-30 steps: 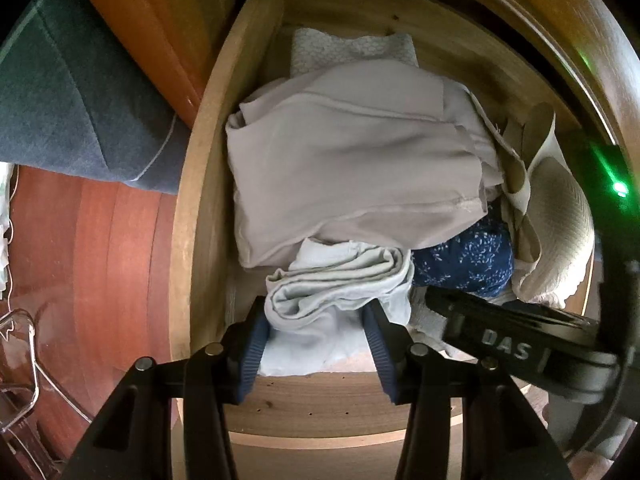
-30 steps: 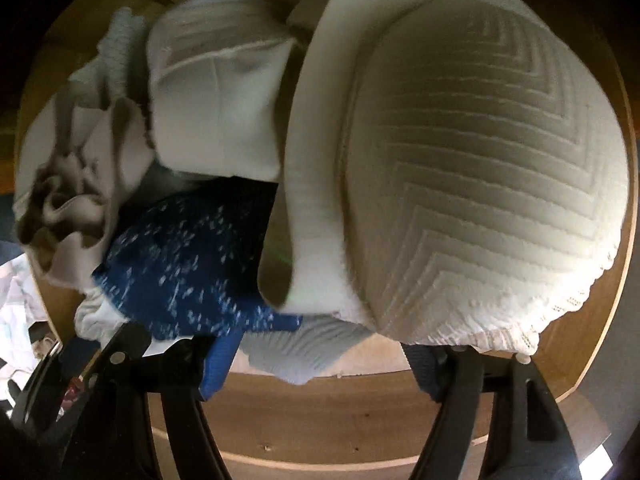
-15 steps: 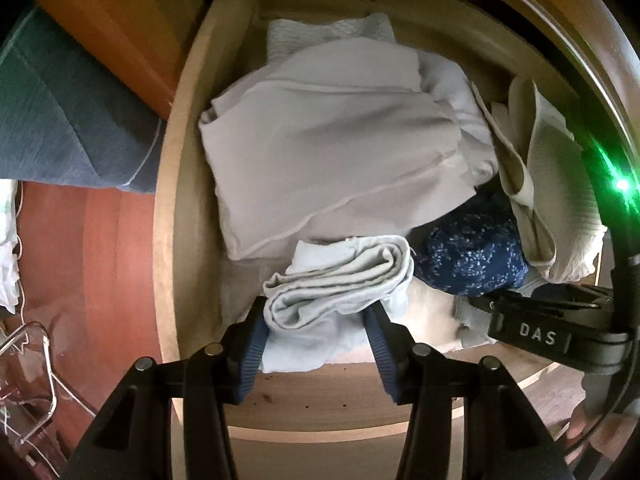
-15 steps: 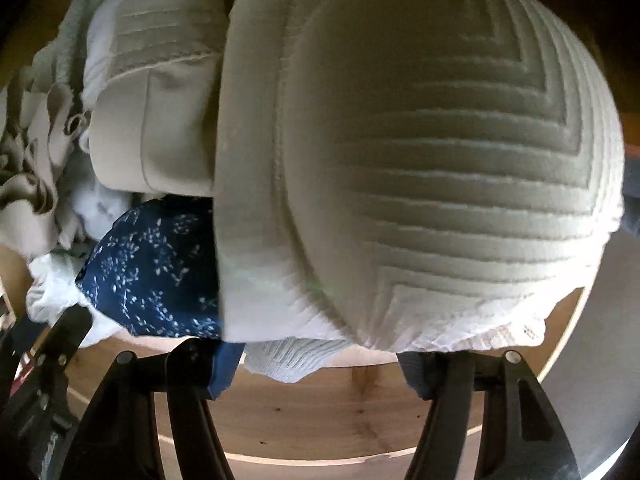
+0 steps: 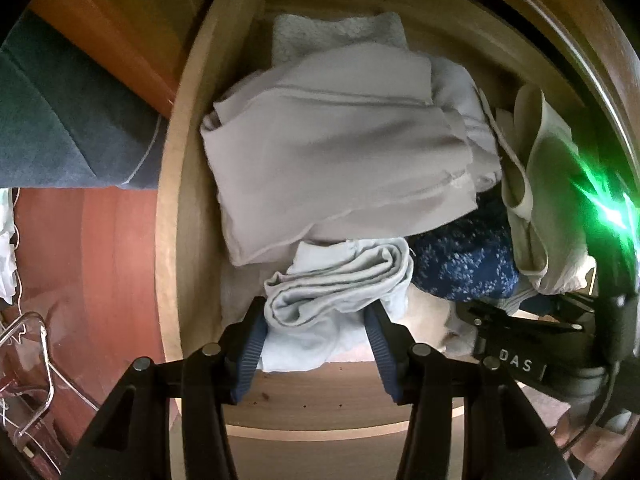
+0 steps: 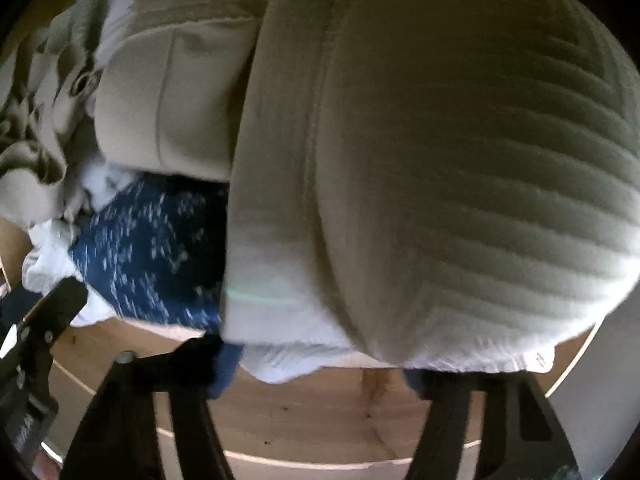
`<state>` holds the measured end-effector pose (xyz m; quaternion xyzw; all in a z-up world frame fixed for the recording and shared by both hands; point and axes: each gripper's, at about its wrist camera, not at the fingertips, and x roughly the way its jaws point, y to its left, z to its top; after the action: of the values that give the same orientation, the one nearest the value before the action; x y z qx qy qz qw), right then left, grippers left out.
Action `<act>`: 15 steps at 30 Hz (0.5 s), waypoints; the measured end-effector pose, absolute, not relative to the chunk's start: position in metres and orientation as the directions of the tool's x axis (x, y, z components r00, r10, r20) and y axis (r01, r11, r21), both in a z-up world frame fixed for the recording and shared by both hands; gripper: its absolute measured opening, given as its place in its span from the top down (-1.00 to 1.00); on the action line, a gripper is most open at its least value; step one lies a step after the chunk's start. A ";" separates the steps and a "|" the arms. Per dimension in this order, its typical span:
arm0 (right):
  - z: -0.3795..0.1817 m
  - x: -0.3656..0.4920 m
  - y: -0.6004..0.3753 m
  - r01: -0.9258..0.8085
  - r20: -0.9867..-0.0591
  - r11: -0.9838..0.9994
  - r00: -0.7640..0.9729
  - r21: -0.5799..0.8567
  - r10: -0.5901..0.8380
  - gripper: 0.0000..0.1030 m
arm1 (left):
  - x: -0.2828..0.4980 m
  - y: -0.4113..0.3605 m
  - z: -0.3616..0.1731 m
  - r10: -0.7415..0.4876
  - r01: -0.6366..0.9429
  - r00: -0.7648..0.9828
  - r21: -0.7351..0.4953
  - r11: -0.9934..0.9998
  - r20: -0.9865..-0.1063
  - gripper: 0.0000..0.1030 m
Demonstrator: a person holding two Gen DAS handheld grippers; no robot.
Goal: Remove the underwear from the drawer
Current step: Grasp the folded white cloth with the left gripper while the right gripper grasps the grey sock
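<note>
No underwear has yet been taken out. The pale folded garment (image 5: 336,280), low in the drawer (image 5: 176,208), is clamped by the left gripper (image 5: 316,336). The ribbed cream bra (image 6: 440,180), filling the frame's right, lies between the right gripper (image 6: 320,368), whose jaws have just been closing; contact cannot be told.
</note>
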<state>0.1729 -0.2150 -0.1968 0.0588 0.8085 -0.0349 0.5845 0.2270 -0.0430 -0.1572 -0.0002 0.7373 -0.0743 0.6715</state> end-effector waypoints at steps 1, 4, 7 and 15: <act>-0.196 0.171 -0.215 0.123 -0.951 0.992 -0.307 0.008 0.046 0.11 | 0.224 -0.039 -0.156 -0.094 0.109 -0.096 -0.104 0.989 -0.991 0.01; -0.191 0.167 -0.214 0.090 -0.954 0.996 -0.297 -0.003 0.024 0.18 | 0.219 -0.047 -0.161 -0.070 0.128 -0.097 -0.082 0.988 -0.993 -0.06; -0.191 0.160 -0.220 0.089 -0.955 0.996 -0.296 -0.004 0.023 0.22 | 0.217 -0.055 -0.164 -0.043 0.134 -0.103 -0.056 0.989 -0.994 -0.12; -0.193 0.110 -0.248 0.126 -0.967 0.992 -0.246 0.029 0.060 0.24 | 0.220 -0.081 -0.172 0.030 0.174 -0.106 0.011 0.985 -0.994 -0.20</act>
<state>0.1104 -0.2476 -0.1929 0.0587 0.7890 -0.0270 0.6110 0.2200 -0.0809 -0.1720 0.0687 0.7417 -0.0540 0.6650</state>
